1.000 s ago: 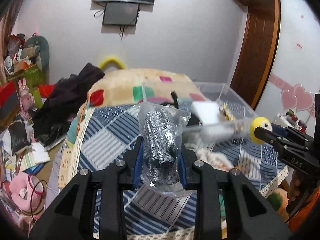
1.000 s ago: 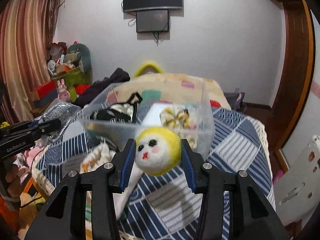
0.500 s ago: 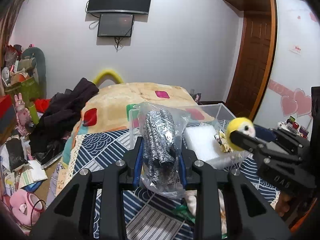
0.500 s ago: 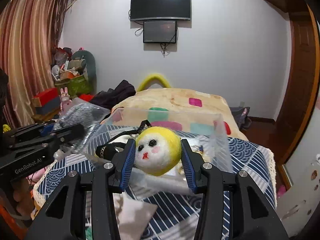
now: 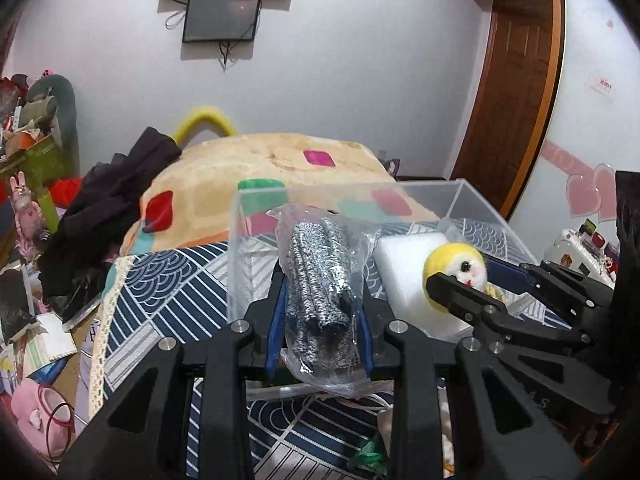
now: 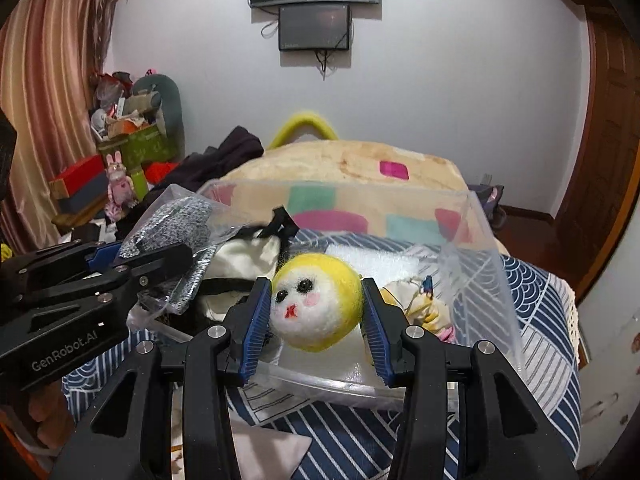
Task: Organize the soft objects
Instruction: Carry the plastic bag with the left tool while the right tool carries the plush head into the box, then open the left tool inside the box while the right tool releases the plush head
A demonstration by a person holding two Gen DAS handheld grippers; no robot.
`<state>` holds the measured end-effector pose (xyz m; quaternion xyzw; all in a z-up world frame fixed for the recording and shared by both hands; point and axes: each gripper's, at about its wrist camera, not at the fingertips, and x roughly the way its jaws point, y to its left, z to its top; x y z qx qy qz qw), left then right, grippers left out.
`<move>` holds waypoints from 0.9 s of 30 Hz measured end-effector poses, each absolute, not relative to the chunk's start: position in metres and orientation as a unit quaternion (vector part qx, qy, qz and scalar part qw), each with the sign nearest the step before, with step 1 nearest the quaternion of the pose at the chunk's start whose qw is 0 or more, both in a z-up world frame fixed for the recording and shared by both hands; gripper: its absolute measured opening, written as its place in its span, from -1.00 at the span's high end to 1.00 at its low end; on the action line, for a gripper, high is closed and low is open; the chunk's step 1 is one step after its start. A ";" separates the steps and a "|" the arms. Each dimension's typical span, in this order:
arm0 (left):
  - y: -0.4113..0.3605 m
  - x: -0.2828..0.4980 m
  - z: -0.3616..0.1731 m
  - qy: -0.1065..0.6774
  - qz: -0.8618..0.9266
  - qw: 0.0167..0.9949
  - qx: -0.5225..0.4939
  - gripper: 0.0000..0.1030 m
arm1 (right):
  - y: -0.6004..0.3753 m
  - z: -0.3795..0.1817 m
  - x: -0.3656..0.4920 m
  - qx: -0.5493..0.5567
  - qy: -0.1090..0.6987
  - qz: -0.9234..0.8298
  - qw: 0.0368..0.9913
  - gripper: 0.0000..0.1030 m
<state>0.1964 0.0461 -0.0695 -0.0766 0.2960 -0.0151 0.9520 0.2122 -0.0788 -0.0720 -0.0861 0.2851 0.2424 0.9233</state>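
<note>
Yellow felt ball and bagged knit, both hanging right over the clear bin

Left gripper (image 5: 320, 312) has its fingers clamped on the bagged grey knit (image 5: 320, 280), right gripper (image 6: 316, 316) is pinching the yellow felt face ball (image 6: 316, 300), both just above the clear plastic bin (image 6: 476, 248) on the bed (white foam and other soft bits are already inside). Looks like the drop-off step: next is lowering each past the rim onto a free spot, then letting go.

Yellow-white felt ball (image 6: 316, 302), black-white speckled bundle (image 5: 320, 280).
</note>
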 end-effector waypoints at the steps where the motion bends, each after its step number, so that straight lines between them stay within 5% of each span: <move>1: 0.045 0.199 -0.072 0.300 -0.016 0.951 -0.075 0.39 | -0.080 -0.073 0.213 -0.086 0.288 0.243 0.922 0.19; 12: 0.041 0.191 -0.070 0.296 -0.021 0.953 -0.068 0.06 | -0.086 -0.065 0.210 -0.079 0.292 0.248 0.920 -0.01; 27: 0.039 0.136 -0.028 0.240 -0.014 0.968 -0.065 -0.85 | -0.106 -0.034 0.173 -0.075 0.234 0.245 0.938 -0.37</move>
